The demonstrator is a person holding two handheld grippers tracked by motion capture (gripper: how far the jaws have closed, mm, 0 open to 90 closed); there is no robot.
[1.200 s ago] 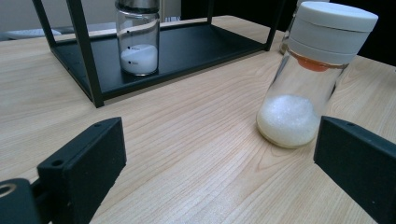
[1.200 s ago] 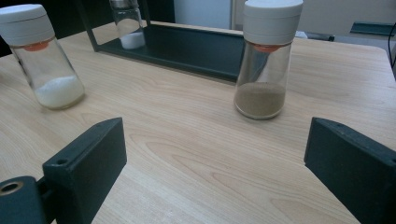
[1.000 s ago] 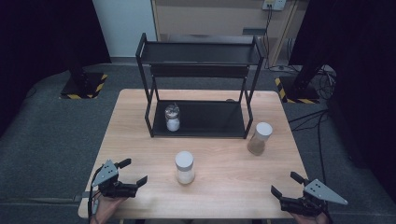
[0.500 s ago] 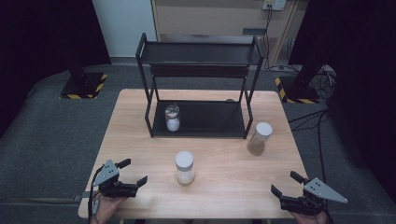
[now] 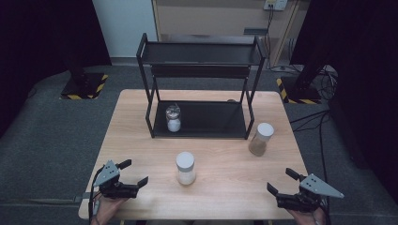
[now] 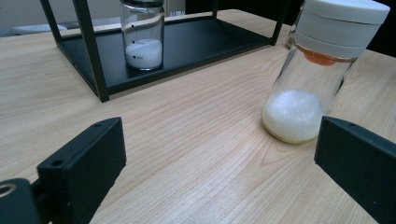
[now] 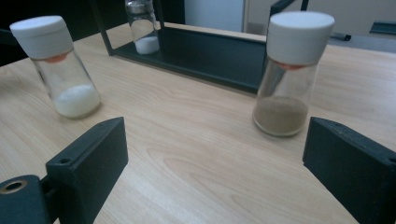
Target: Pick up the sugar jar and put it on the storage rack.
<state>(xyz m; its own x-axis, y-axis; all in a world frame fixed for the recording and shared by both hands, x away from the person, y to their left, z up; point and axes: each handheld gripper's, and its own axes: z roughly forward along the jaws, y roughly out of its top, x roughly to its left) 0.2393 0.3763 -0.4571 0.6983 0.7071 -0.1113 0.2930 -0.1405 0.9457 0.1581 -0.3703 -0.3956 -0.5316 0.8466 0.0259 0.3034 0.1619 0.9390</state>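
Left gripper (image 5: 133, 173) and right gripper (image 5: 280, 182) held wide open, nothing gripped. White-powder jar (image 5: 185, 168) and brown-powder jar (image 5: 259, 139) tall, easily tipped if bumped sideways.

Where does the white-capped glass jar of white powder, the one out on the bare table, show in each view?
High view: the white-capped glass jar of white powder stands centre, before the black metal shelf rack.
Left gripper view: upper right.
Right gripper view: upper left.
Shared landmark: the rack, behind the jar in each view.
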